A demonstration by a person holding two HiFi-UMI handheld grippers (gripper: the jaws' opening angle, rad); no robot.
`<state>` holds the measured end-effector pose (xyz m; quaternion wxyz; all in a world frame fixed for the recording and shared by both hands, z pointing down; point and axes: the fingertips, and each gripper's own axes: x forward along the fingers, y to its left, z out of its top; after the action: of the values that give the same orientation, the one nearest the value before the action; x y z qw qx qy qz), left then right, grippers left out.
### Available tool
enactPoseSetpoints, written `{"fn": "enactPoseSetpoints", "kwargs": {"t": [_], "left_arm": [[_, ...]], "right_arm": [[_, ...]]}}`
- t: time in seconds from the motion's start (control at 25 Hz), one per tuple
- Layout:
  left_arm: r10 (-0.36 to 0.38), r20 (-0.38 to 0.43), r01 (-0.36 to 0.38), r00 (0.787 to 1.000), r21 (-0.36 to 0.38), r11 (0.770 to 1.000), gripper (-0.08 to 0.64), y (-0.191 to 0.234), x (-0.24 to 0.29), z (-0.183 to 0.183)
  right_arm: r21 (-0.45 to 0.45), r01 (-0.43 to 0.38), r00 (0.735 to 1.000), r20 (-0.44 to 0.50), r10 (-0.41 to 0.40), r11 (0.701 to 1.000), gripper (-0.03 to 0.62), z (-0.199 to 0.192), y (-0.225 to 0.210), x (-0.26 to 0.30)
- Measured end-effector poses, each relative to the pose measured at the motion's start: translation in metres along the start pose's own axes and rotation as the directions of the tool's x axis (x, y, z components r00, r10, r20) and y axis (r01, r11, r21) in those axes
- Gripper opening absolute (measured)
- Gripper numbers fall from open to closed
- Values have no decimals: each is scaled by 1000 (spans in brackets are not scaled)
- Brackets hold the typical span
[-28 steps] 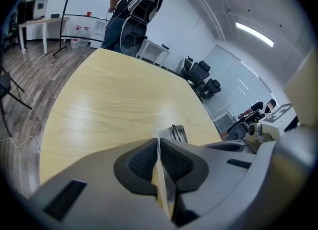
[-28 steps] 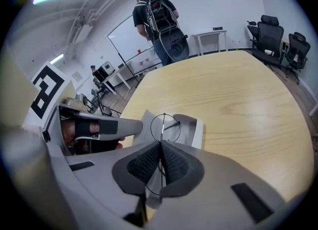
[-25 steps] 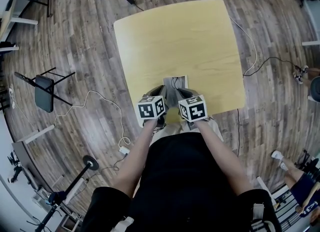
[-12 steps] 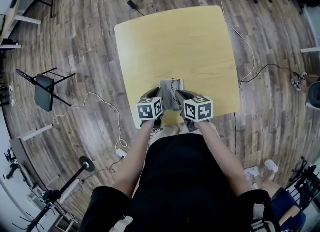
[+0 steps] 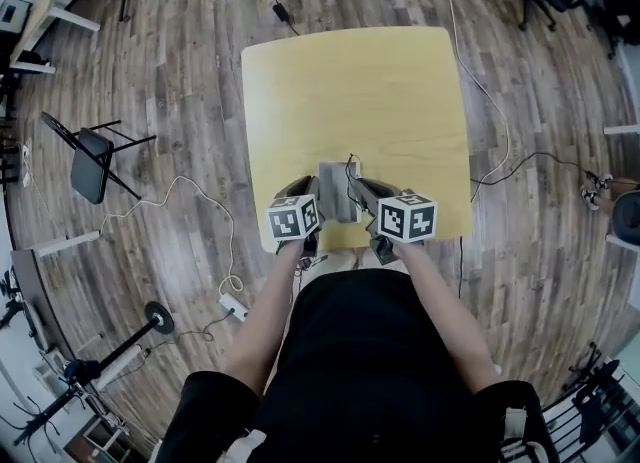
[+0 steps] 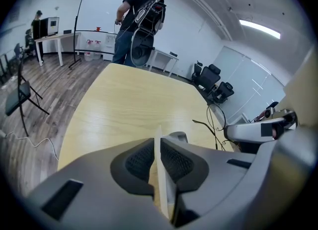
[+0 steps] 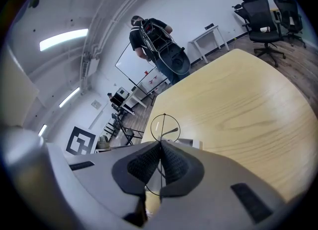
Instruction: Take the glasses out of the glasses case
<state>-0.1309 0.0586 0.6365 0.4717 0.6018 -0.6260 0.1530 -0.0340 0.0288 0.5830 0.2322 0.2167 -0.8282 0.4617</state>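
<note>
Glasses (image 7: pixel 169 132) pinched between shut jaws of right gripper (image 7: pixel 160 144); left gripper (image 6: pixel 157 143) clamped on glasses case (image 6: pixel 161 177) edge, over yellow table (image 5: pixel 350 91).

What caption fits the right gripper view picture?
Right gripper pinching thin round-rimmed glasses, grey case just beyond, over the yellow table.

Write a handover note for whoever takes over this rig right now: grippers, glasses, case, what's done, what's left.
Left gripper: shut on a thin edge of the glasses case, which sits near the front edge of the table.
Right gripper: shut on the wire-rimmed glasses, right at the case.
Done: case looks open, glasses gripped.
Left: lift the glasses clear of the case and set them on the table. I cannot tell whether they are already fully free.
</note>
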Motion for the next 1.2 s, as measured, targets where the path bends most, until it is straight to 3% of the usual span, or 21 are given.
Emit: {"fn": "enactPoseSetpoints", "kwargs": {"t": [0.28,0.44,0.84,1.2], "left_arm": [[24,103,-21,994,-31,999,35,-10,-30,20],[-6,176,9,984,-14,1000,34,-33,-49,45],[-160,300,137,940,99,986,34,-120,-81,98],[-258,370,183,893,226,957,34,-183,-111,129]], "right_arm": [[-34,-31,994,106,34,999,21,39,8,-36],[-107,12,984,177,7,994,21,66,9,-59],[-279,160,941,332,-61,947,21,115,12,-127],[-352,205,895,444,-30,913,23,137,20,-182]]}}
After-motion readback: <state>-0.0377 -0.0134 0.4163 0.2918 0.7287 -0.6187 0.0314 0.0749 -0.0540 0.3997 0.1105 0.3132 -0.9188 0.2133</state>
